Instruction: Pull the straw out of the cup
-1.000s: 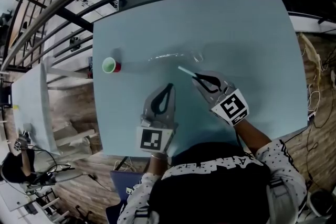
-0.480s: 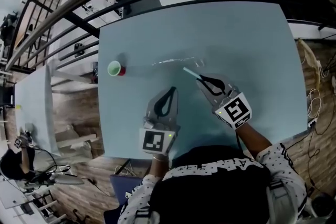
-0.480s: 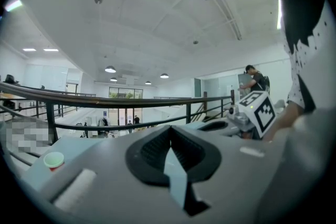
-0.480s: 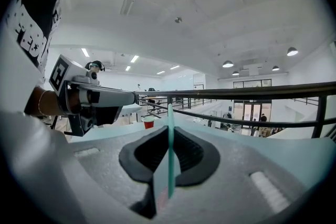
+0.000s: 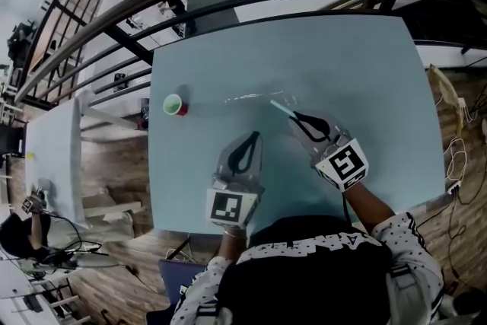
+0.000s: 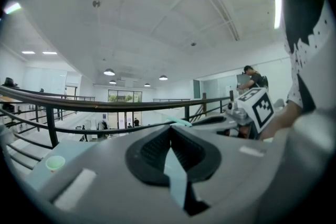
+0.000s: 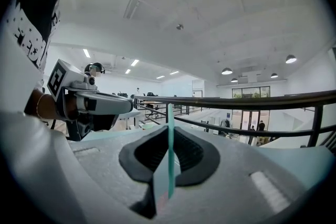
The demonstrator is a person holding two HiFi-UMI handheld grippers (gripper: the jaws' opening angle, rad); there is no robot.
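Cup (image 5: 174, 104): it stands at the far left of the pale blue table (image 5: 365, 65), near the left edge, upright, with its green mouth open. No straw is in it. In the left gripper view the cup (image 6: 54, 163) shows low at the left, well ahead of the jaws.

Left gripper (image 5: 254, 137): it is held over the middle of the table, pointing away from the person. Its jaws are closed pad to pad and nothing is between them. It is well apart from the cup and touches neither the straw nor the other gripper.

Clear item (image 5: 255, 96): a faint, see-through shape lies on the table beyond the left gripper, between the cup and the straw. It is too faint to identify.

Straw (image 5: 281, 108): pale green, it is fully out of the cup and well to the right of it. One end is pinched at the jaw tips of the right gripper, and the free length points back toward the cup side. In the right gripper view the straw (image 7: 170, 149) crosses the jaws upright, and both pads press on it.

Right gripper (image 5: 294, 116): it is just to the right of the left gripper and slightly further out. Its jaws are nearly closed, gripping the straw.

Railing (image 6: 105, 105): dark bars run beyond the far edge of the table.
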